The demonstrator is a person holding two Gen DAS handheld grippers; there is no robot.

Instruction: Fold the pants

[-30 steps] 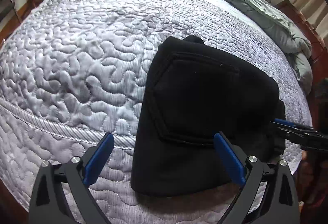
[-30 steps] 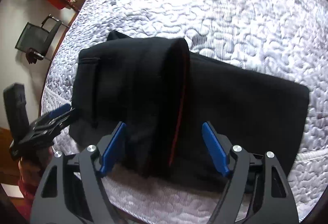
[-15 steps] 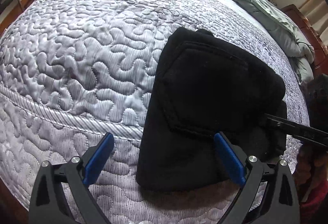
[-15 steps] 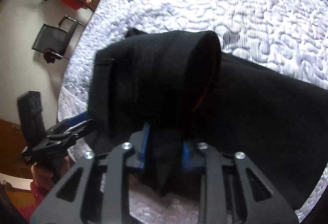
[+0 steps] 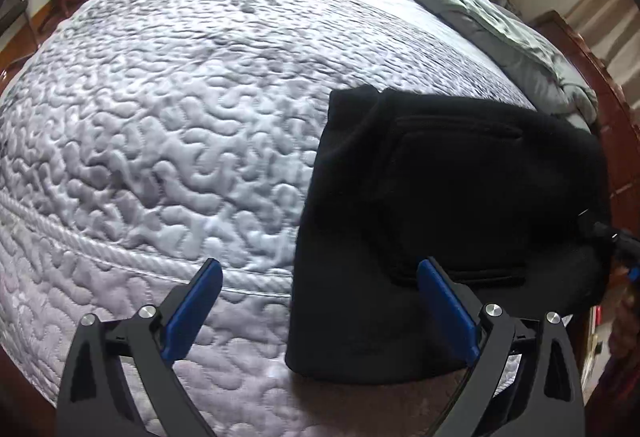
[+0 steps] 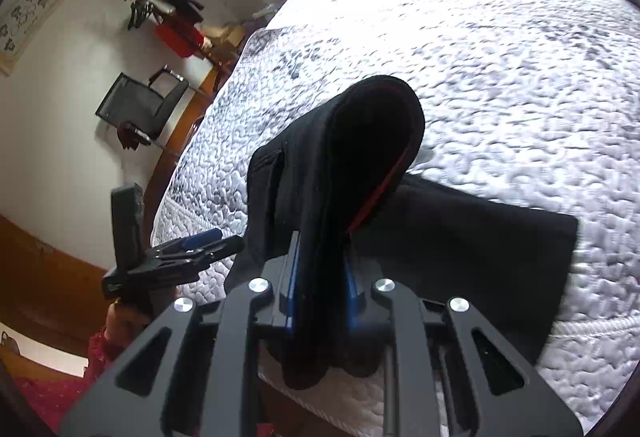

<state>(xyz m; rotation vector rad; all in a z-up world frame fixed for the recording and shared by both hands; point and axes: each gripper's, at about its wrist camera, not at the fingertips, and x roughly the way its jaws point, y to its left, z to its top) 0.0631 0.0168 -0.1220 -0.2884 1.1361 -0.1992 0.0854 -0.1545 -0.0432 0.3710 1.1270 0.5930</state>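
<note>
The quilted bed [image 5: 168, 141] spreads out ahead of both tools, with the black pants [image 5: 440, 205] lying folded ahead and to the right of the left gripper [image 5: 320, 301], whose jaws stand wide apart, holding nothing. A second ago the right gripper [image 6: 320, 277] was open over the near edge of the pants; it has since clamped shut on that thick fold and raised it, so another fold looks under way. No brand, label or writing can be read anywhere.

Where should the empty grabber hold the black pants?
Probably the near left edge of the pants, coming in low from the bed's front edge. That folded edge lies flat just ahead of the open left gripper; the right gripper already pinches the other side.
</note>
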